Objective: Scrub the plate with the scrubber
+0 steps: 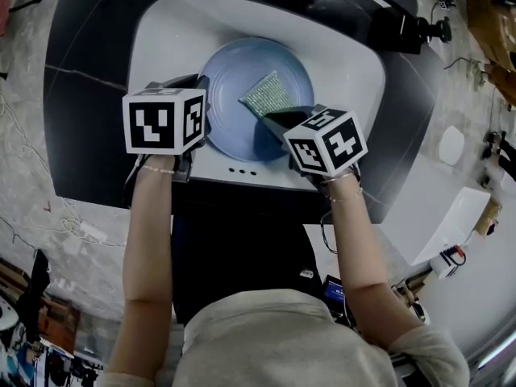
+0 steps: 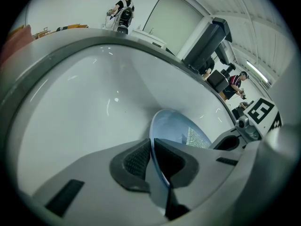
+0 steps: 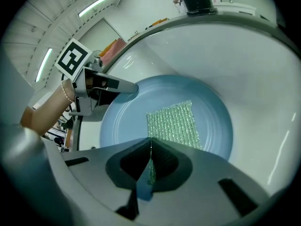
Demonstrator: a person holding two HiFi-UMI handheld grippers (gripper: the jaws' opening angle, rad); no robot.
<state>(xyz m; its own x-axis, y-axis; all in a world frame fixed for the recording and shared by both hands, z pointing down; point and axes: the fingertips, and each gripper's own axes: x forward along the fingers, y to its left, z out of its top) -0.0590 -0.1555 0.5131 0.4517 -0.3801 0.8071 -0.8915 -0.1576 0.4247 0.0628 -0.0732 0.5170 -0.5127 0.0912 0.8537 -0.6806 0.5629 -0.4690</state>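
Nearest are two bare forearms, each behind a white cube printed with black square markers. The left gripper (image 2: 151,160) has its dark, ribbed pads pressed together on the thin rim of the plate (image 2: 170,122), clamping its left edge. The right gripper (image 3: 150,163) is likewise closed tight, pinching one edge of the scrubber (image 3: 172,122) between its pads. The scrubber is a flat, roughly square pad of glittery pale-green mesh and lies on the plate's middle, angled like a diamond in the head view. The plate is round, smooth and glossy light blue, with a shallow raised rim. It sits inside a smooth white sink (image 1: 165,43) with rounded corners, set into a dark countertop (image 1: 81,79).
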